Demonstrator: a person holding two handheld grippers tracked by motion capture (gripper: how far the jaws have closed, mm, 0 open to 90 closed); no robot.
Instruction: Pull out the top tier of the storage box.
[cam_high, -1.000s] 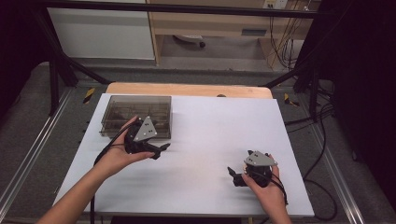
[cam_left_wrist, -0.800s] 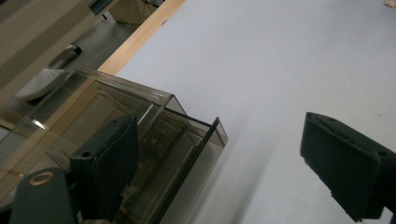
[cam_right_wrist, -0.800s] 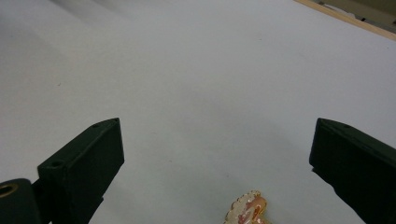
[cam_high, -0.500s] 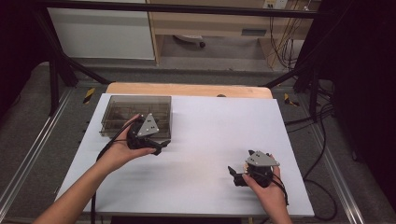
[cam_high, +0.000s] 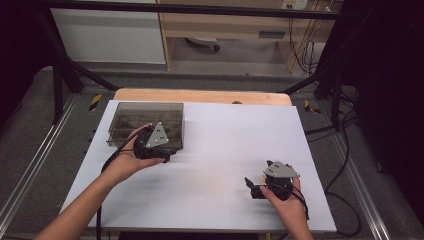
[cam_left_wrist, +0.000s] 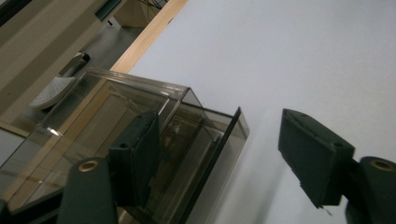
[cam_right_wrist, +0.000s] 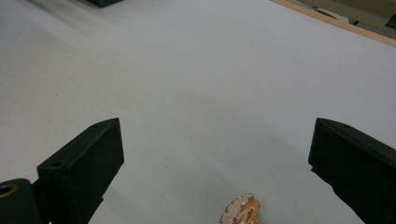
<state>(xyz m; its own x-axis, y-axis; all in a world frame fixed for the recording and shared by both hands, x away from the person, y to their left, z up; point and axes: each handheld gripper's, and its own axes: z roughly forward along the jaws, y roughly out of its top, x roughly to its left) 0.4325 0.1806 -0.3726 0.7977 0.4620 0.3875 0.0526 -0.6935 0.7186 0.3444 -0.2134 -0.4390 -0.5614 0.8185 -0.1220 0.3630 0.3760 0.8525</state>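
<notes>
A smoky, see-through plastic box (cam_high: 145, 122) sits in the upper left of the white table (cam_high: 220, 150) in the high view, with inner dividers faintly visible through its brown-tinted walls. In the left gripper view it fills the lower left, and a thin dark panel at its near end stands slightly ajar from the body. The left gripper (cam_high: 167, 156), held in the person's left hand (cam_high: 131, 159), is at the box's near right corner. Its jaws have just been closing; they are still spread, one in front of the box wall and the other over bare table, and whether a pad touches the box is unclear. The box's contents are too dim to make out.

The right gripper (cam_high: 252, 186) rests at the lower right of the high view, jaws wide apart, gripping nothing. Between them, cut off by the bottom edge of the right gripper view, lies a small orange and white pin (cam_right_wrist: 242, 212).
</notes>
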